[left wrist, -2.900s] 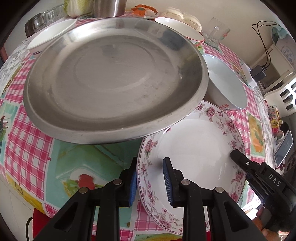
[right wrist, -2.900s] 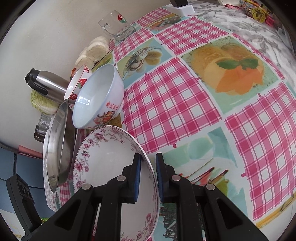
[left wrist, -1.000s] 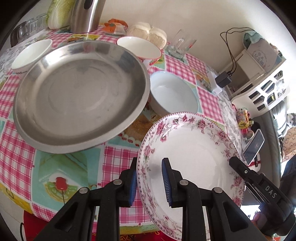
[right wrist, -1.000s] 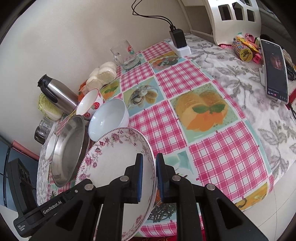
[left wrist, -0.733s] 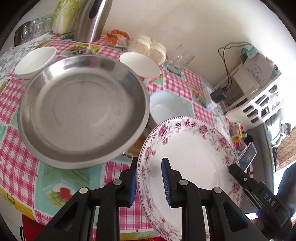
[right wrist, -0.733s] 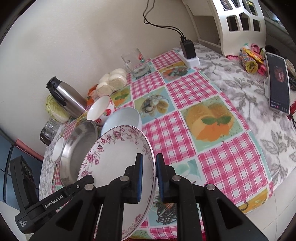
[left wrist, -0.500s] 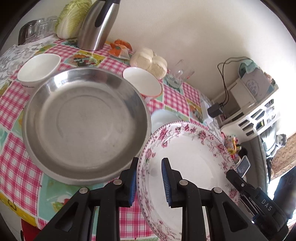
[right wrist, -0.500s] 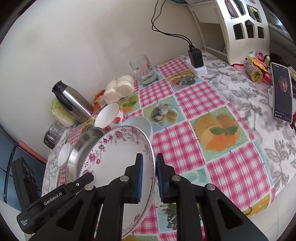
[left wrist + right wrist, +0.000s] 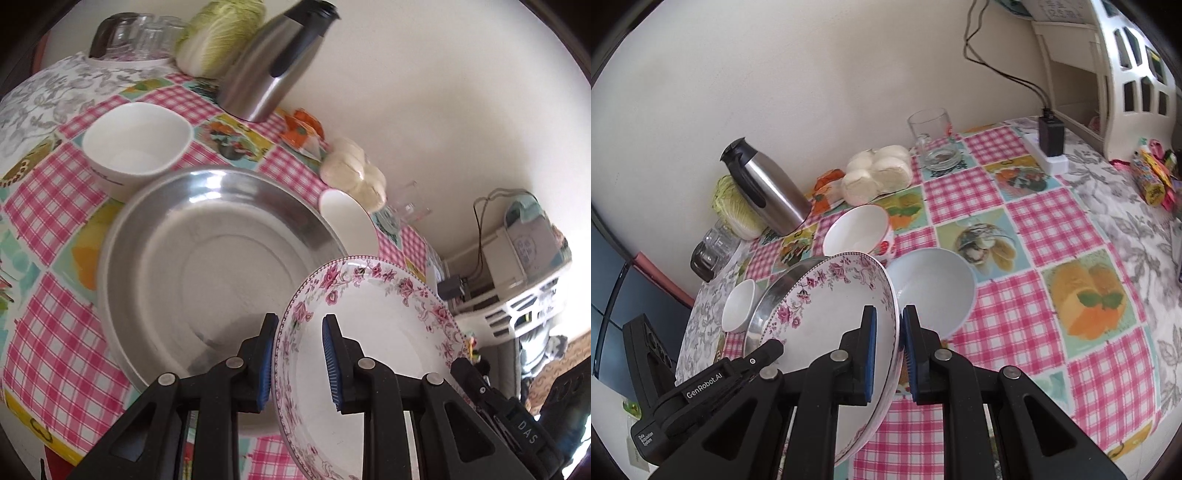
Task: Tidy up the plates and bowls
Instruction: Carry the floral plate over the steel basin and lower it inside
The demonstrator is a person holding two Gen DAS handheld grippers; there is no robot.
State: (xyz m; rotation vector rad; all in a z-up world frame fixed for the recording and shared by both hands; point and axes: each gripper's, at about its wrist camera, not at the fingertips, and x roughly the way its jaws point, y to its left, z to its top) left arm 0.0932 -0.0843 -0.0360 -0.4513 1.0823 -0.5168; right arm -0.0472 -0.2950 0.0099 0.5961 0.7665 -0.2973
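While the left gripper pinches one rim of the floral plate, the right gripper clamps the opposite rim.

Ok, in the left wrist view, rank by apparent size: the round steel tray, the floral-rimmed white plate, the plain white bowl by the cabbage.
1. Round steel tray: largest.
2. Floral-rimmed white plate: next, though held close to the camera, so its true size against the tray is unsure.
3. Plain white bowl: clearly smallest.
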